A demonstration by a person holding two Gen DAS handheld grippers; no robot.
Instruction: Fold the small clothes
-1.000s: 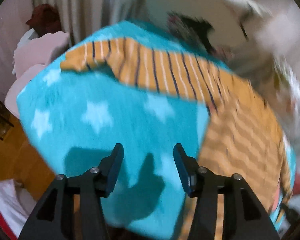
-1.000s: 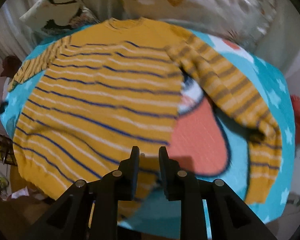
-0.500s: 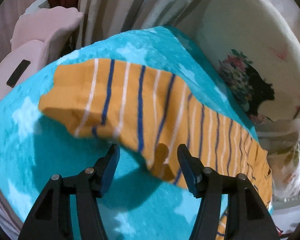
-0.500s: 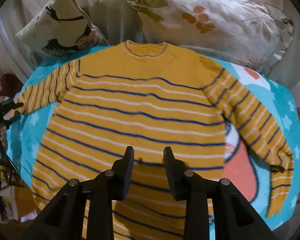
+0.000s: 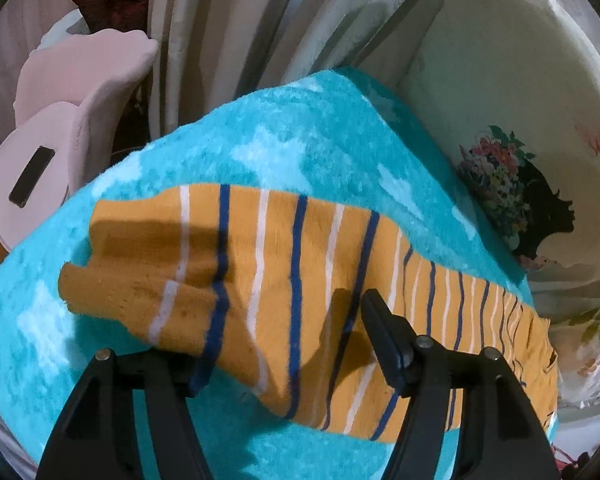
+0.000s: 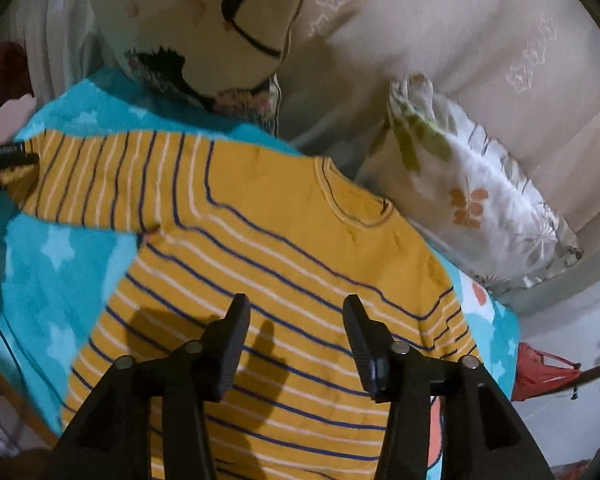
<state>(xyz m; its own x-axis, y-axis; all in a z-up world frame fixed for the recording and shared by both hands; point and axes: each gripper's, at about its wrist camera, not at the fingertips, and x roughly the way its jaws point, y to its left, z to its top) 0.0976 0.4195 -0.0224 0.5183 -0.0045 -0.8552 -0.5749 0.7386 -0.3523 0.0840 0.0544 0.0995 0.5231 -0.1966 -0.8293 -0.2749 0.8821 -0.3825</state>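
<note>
A mustard sweater [image 6: 284,240] with blue and white stripes lies flat on a teal star blanket [image 6: 60,264]. Its left sleeve [image 5: 260,264] stretches toward the blanket's corner. My left gripper [image 5: 288,332] is at that sleeve near the cuff. Its jaws are opening: the sleeve's near edge covers the left fingertip, and the right finger [image 5: 380,332] sits on top of the cloth. The pads are not pressing it. In the right wrist view the left gripper [image 6: 4,156] shows at the cuff. My right gripper [image 6: 296,302] hovers over the sweater's chest, jaws opening, nothing between them.
Two patterned pillows [image 6: 208,28] [image 6: 472,200] lean at the head of the blanket, close behind the collar. A pink chair [image 5: 72,120] and pale curtains [image 5: 228,40] stand beyond the blanket's corner. A red object [image 6: 540,372] lies off the right edge.
The left gripper moved in from bare blanket to the sleeve, whose edge now drapes over one finger. The right gripper travelled from the hem up toward the chest, and its jaws widened.
</note>
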